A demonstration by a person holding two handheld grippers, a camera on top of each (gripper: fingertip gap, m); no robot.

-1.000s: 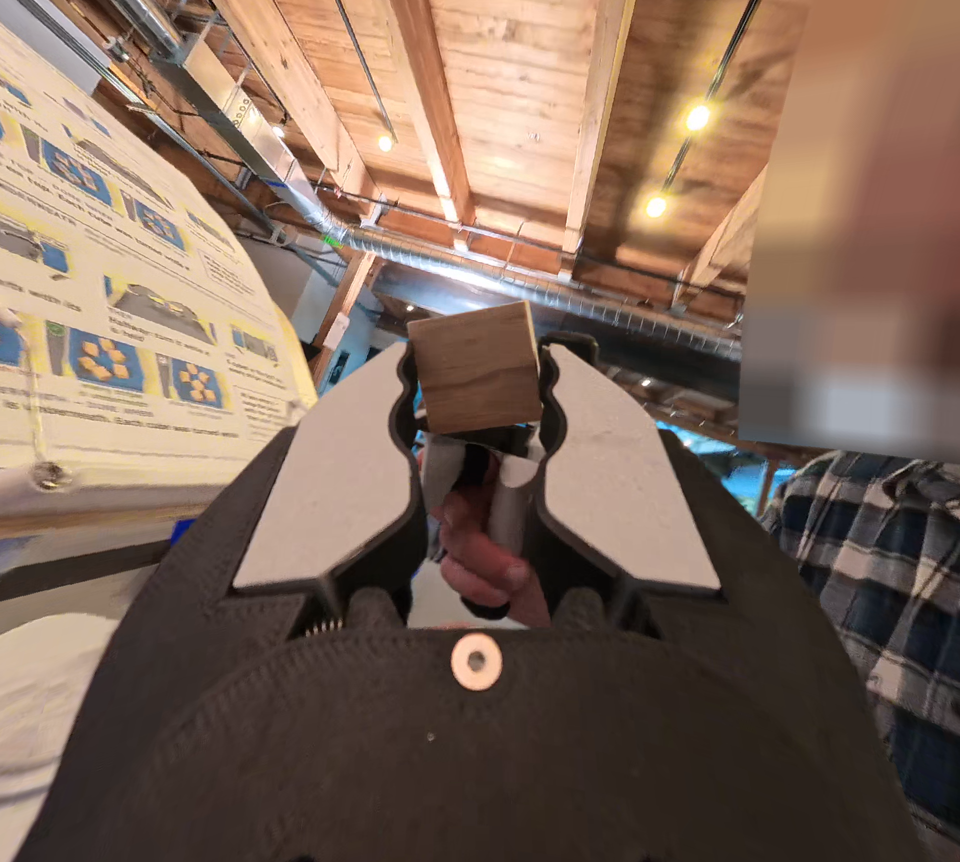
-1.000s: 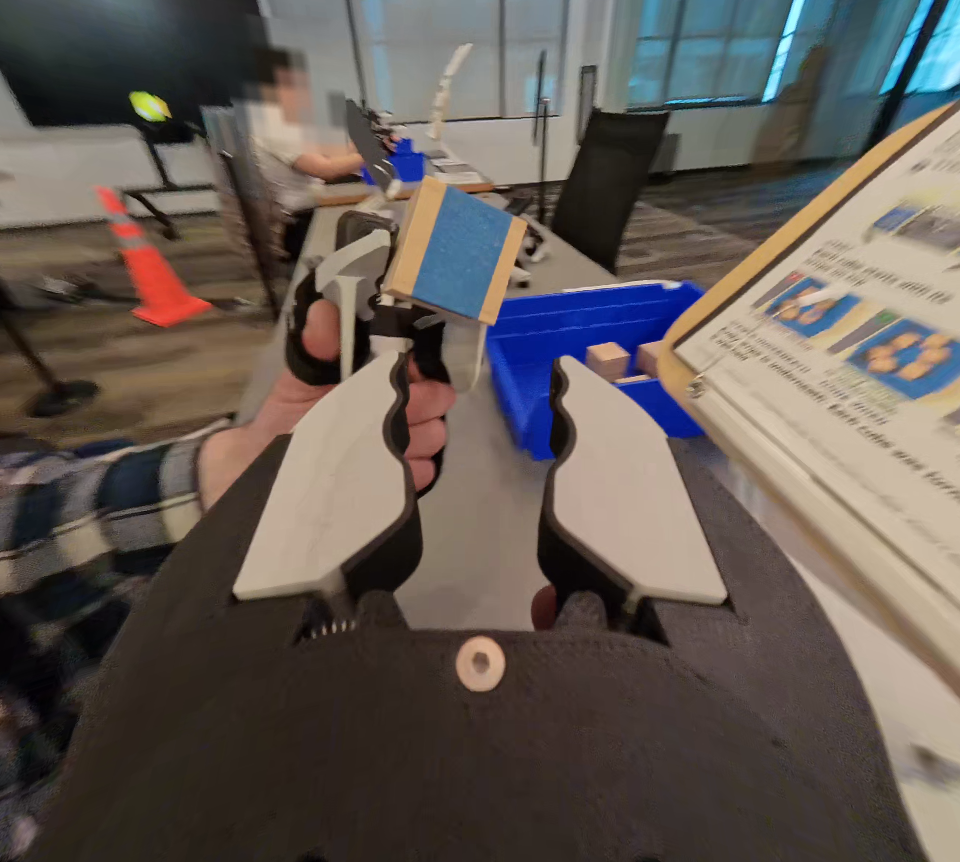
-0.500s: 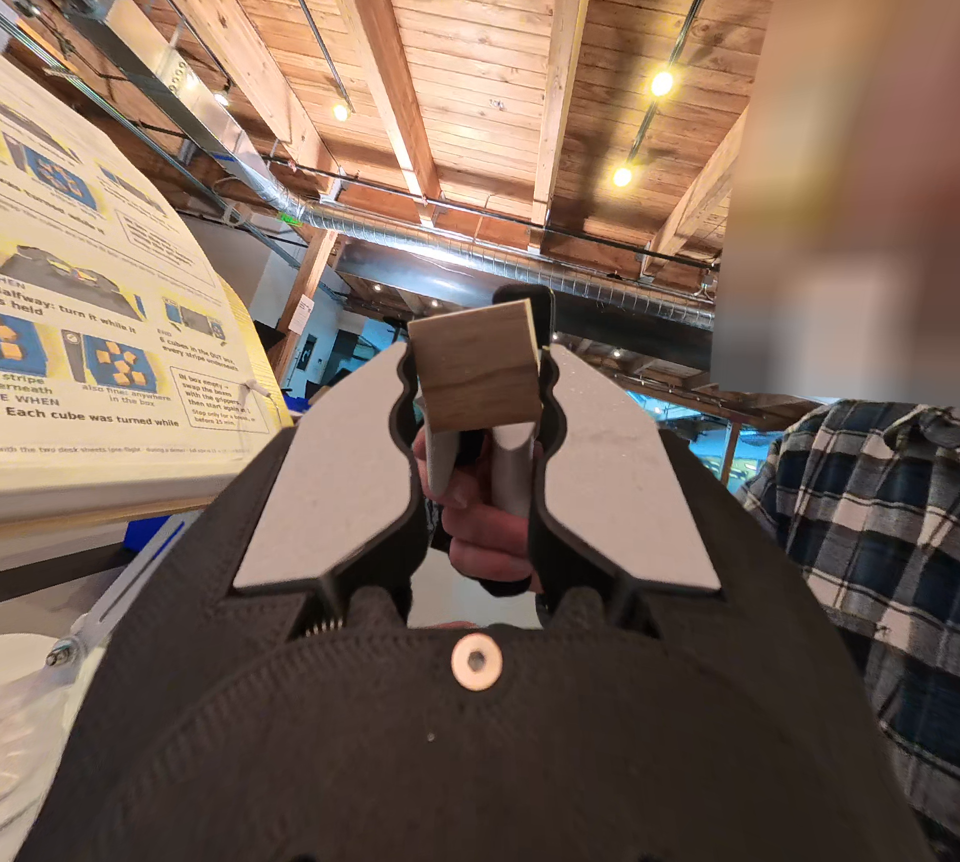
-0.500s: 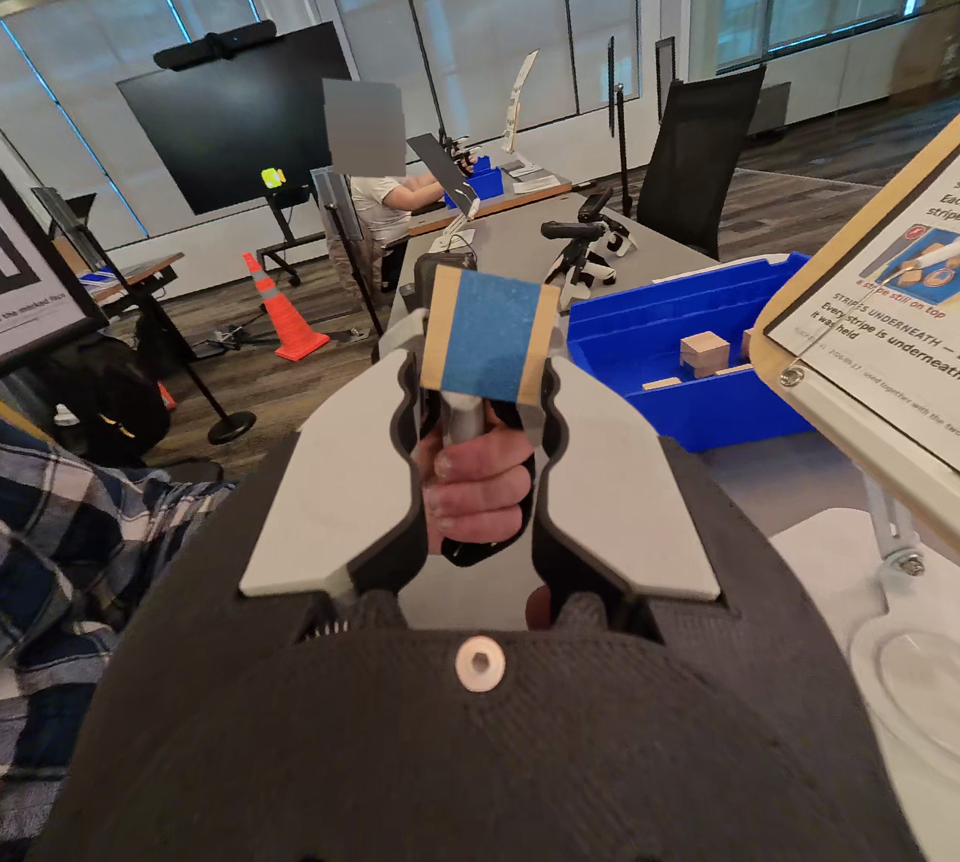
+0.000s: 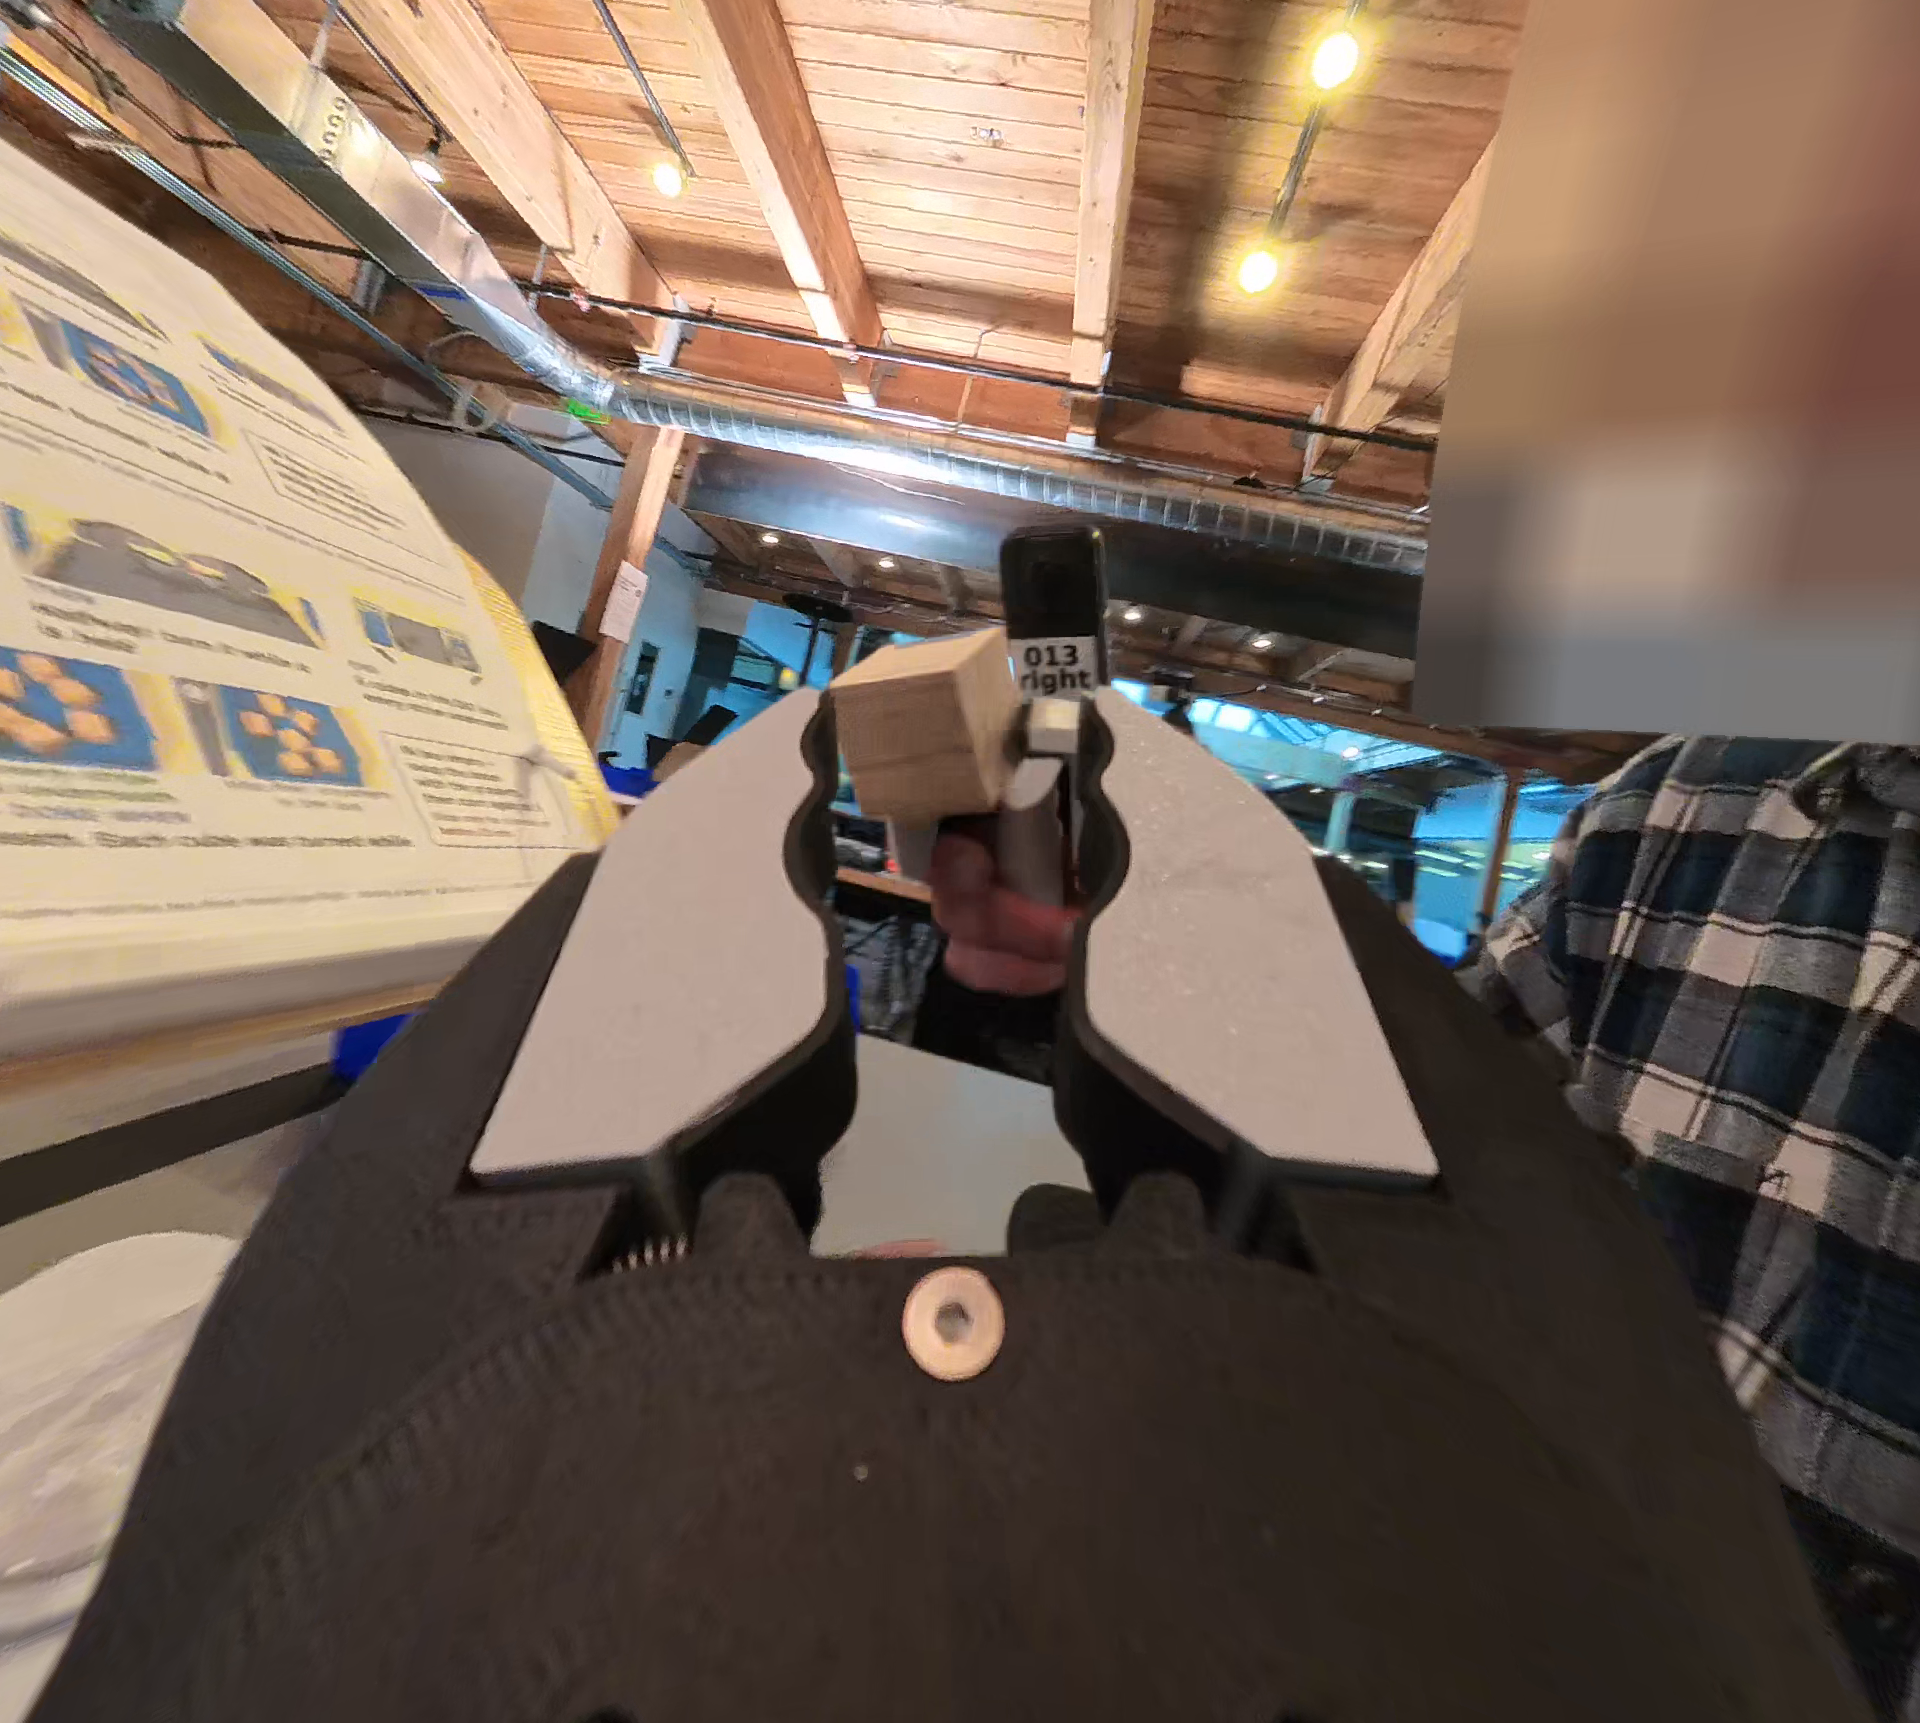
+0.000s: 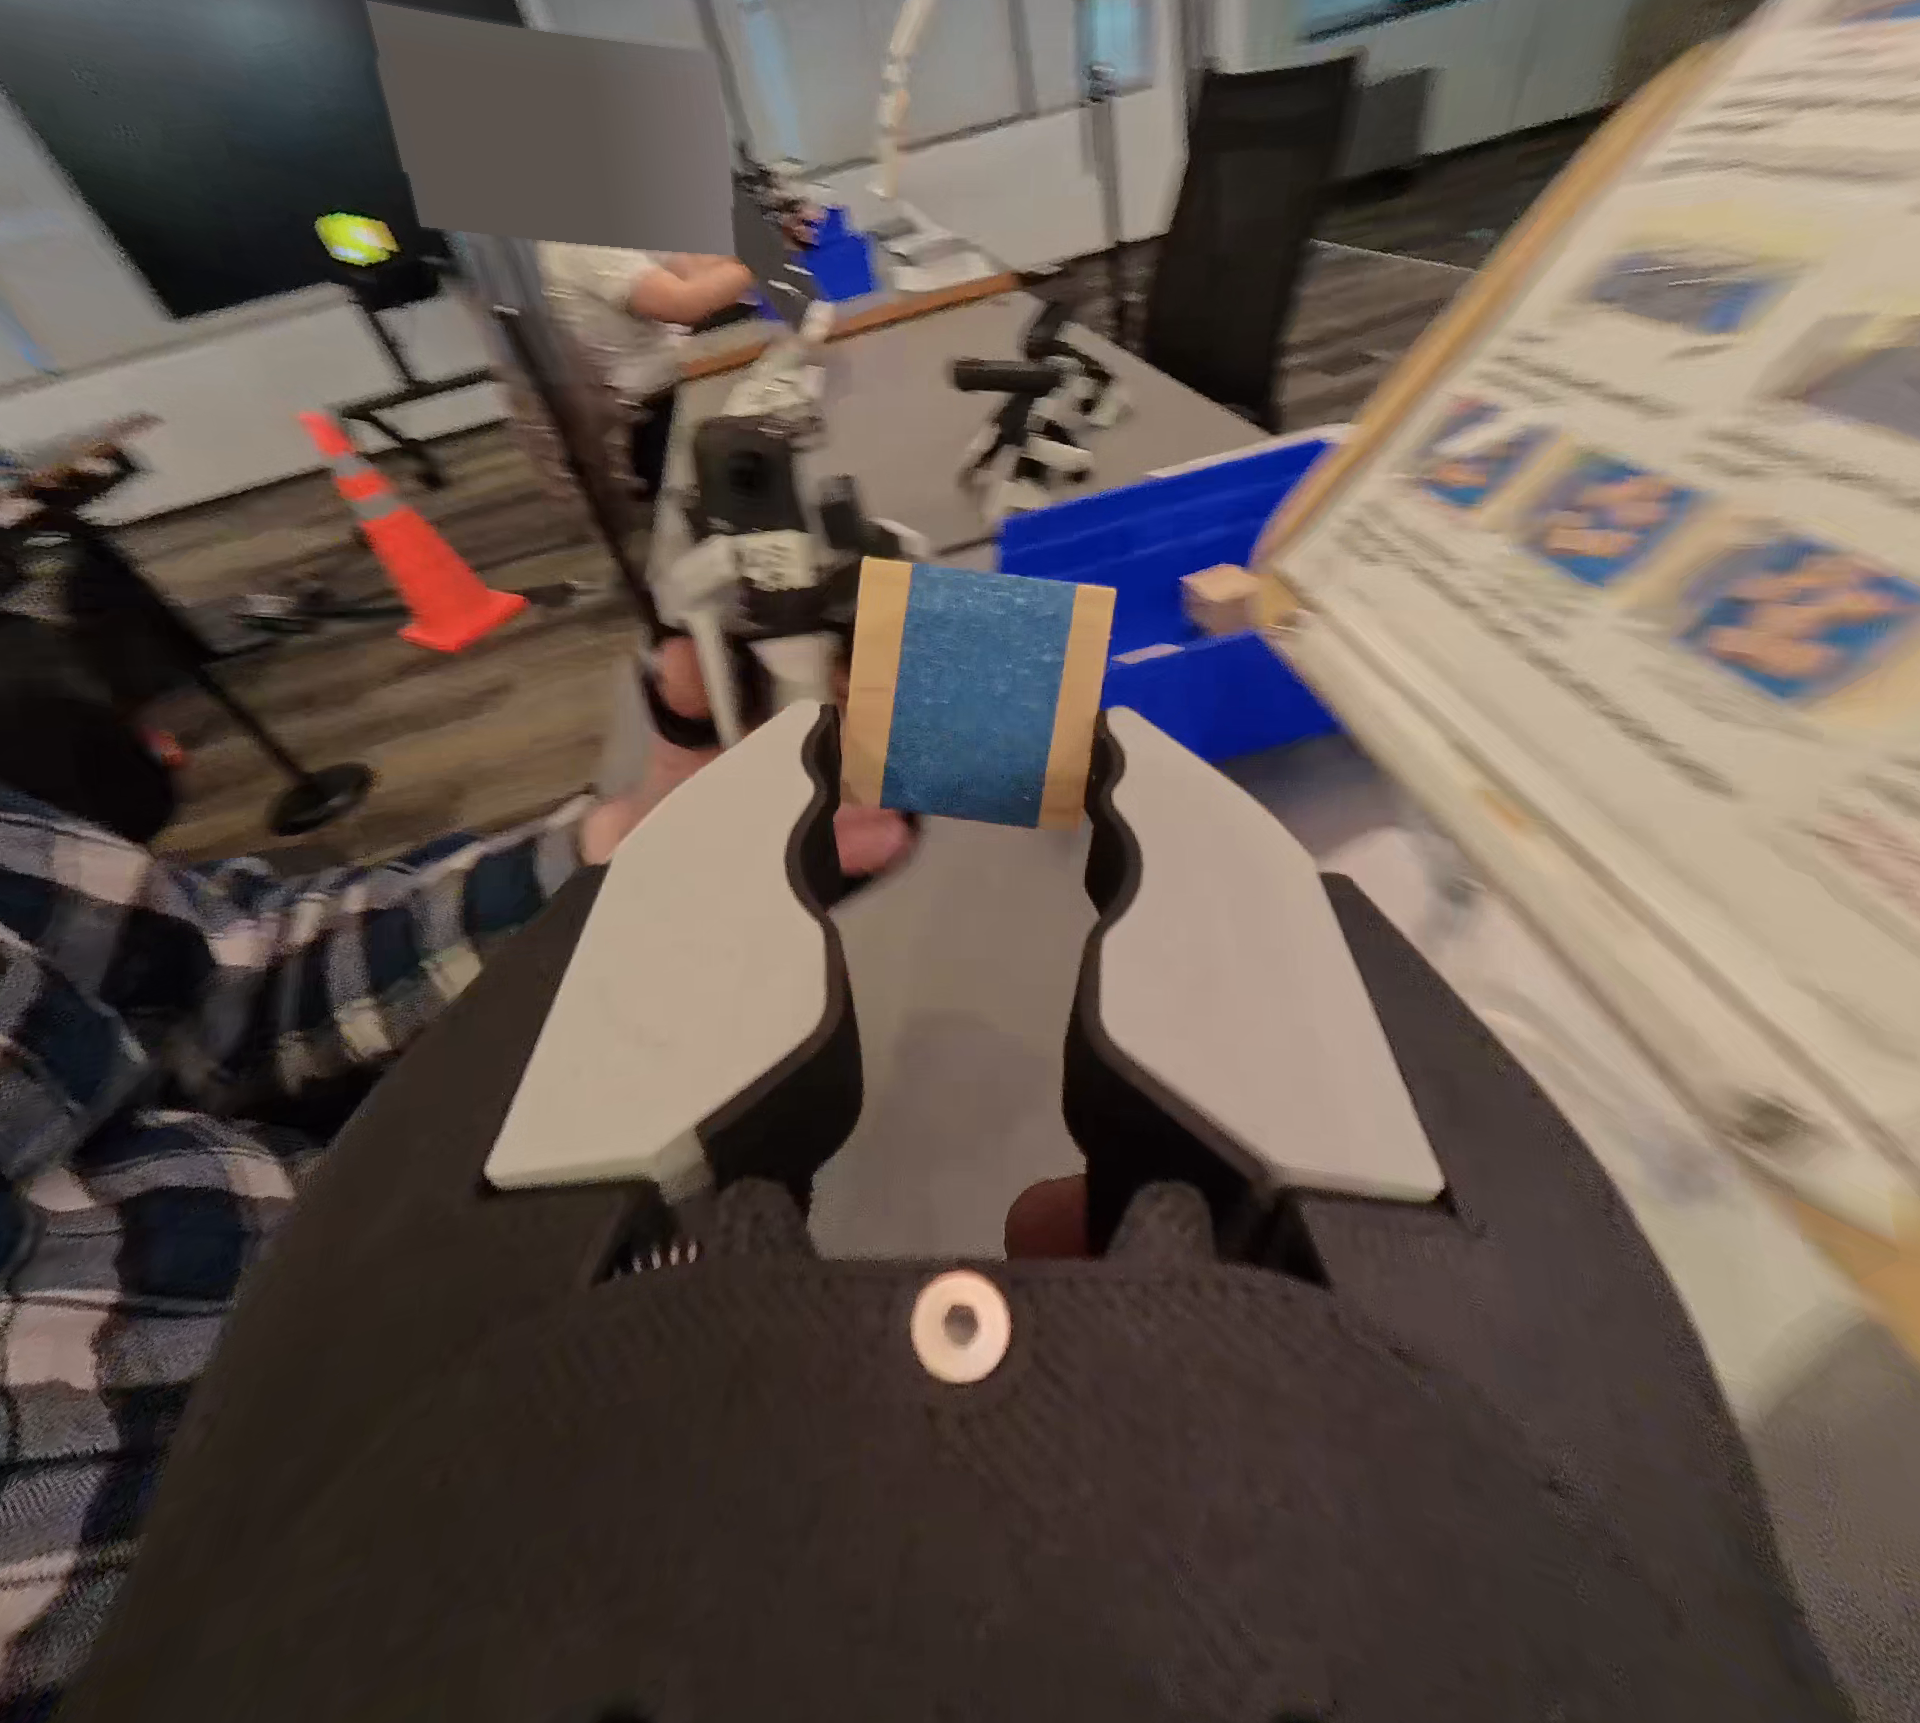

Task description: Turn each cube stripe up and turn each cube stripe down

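Two grippers face each other w/ one cube (image 6: 977, 686) between them. R gripper (image 6: 961, 769) is pinching it: both pads sit against the cube's bare wood side strips, right at the fingertips. The blue stripe face looks straight back at the R wrist cam, stripe running fwd–back along the fingers.

L gripper (image 5: 956, 717) stands spread. From its own cam the cube shows just past the tips, tilted, plain wood faces only, close to the L-hand finger (image 5: 707, 925). The other pad is clear of the cube, w/ one of the R gripper's grey fingers in the gap between. So nothing is clamped in the L jaws. From the R cam the L gripper sits beyond the cube and off to the left, hand wrapped round its grip.

Blue bin (image 6: 1143, 530) lies ahead-right of the R gripper on the grey table – at least one plain wood block (image 6: 1216, 598) inside. Instruction board (image 6: 1610, 478) leans in close on the R gripper's right side; same board is left of the L gripper. Orange cone (image 6: 416, 551) on the floor, far ahead-left of the R gripper. Plaid sleeve (image 6: 156, 998) at its near left.
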